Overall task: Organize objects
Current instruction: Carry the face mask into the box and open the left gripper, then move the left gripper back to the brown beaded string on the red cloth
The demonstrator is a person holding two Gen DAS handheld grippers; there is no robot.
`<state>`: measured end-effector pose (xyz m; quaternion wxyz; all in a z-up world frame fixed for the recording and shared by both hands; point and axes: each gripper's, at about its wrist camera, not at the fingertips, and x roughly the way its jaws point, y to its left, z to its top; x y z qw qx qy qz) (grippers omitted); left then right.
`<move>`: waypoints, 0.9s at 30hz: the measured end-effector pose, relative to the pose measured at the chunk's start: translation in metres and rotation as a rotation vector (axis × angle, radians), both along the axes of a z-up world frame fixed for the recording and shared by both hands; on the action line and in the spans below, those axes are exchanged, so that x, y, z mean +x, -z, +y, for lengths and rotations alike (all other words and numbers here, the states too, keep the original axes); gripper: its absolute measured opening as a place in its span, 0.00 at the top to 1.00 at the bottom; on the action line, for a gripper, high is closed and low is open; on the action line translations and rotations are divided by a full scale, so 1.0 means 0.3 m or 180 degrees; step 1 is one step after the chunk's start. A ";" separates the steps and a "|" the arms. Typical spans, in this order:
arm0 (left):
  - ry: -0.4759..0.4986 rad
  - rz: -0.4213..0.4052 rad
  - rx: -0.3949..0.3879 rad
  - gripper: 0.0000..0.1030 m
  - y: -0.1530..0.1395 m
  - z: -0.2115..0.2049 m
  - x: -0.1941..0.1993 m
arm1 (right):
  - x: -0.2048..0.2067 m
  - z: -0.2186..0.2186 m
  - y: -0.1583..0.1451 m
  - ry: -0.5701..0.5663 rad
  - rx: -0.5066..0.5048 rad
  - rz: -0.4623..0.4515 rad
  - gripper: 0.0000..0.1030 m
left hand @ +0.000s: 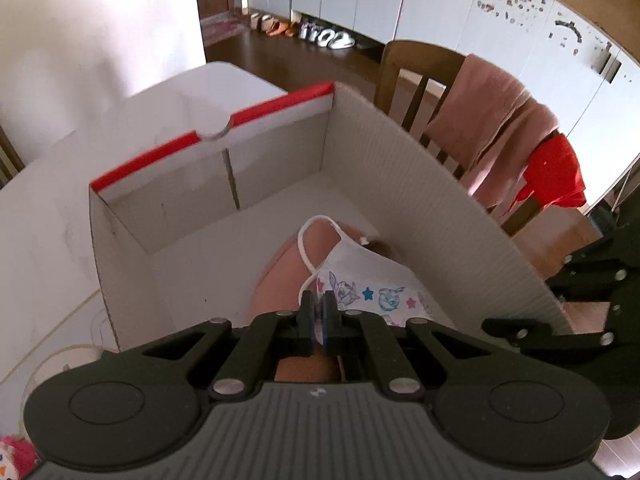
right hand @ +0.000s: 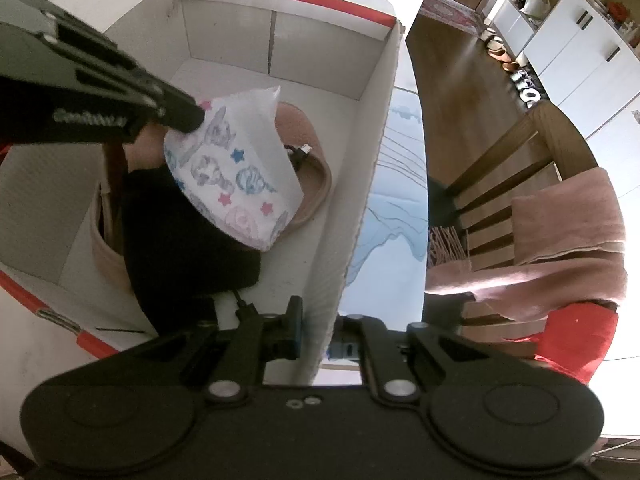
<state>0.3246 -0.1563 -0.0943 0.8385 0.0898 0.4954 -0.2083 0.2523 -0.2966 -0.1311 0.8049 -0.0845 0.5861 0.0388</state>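
My left gripper (left hand: 318, 312) is clenched on the edge of the printed face mask (left hand: 372, 280), fingers pinched tight on the fabric near the ear loop (left hand: 308, 240) so it hangs free instead of bunching. The mask is inside the white cardboard box (left hand: 384, 168), hovering over the pink item (left hand: 288, 276) already lying on the box floor; from the right wrist view it sits over that tan-pink thing and beside a black item (right hand: 180, 240), with a small black cable (right hand: 298, 152) on top.

My right gripper (right hand: 318, 336) straddles the box side wall (right hand: 360, 200), one finger inside and one outside. I judge it's steadying the box so it doesn't slide on the tabletop (left hand: 48, 208) while I drop the mask in. Whether those fingers actually press the wall, I cannot tell; the gap looks close but not clearly clamped.

Next step, likely: lower and let go of the mask.

A wooden chair (left hand: 416, 80) with a pink towel (left hand: 492, 120) stands just beyond the box.
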 end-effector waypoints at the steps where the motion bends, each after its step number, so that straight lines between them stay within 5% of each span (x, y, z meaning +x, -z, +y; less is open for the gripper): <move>1: -0.0008 0.0032 0.0011 0.98 0.007 0.002 0.003 | 0.001 0.001 0.001 0.0003 0.0002 0.0002 0.92; 11: -0.0047 0.0153 0.0139 0.92 0.040 0.015 0.003 | 0.001 0.002 0.002 0.0004 0.0007 0.0002 0.92; 18: -0.0035 0.0165 0.0021 0.65 0.030 0.035 -0.015 | 0.002 0.003 0.003 0.0004 0.0005 0.0002 0.92; 27: -0.0059 0.0017 -0.0170 0.63 -0.072 0.113 -0.115 | 0.004 0.000 0.006 0.0012 0.0024 -0.0005 0.93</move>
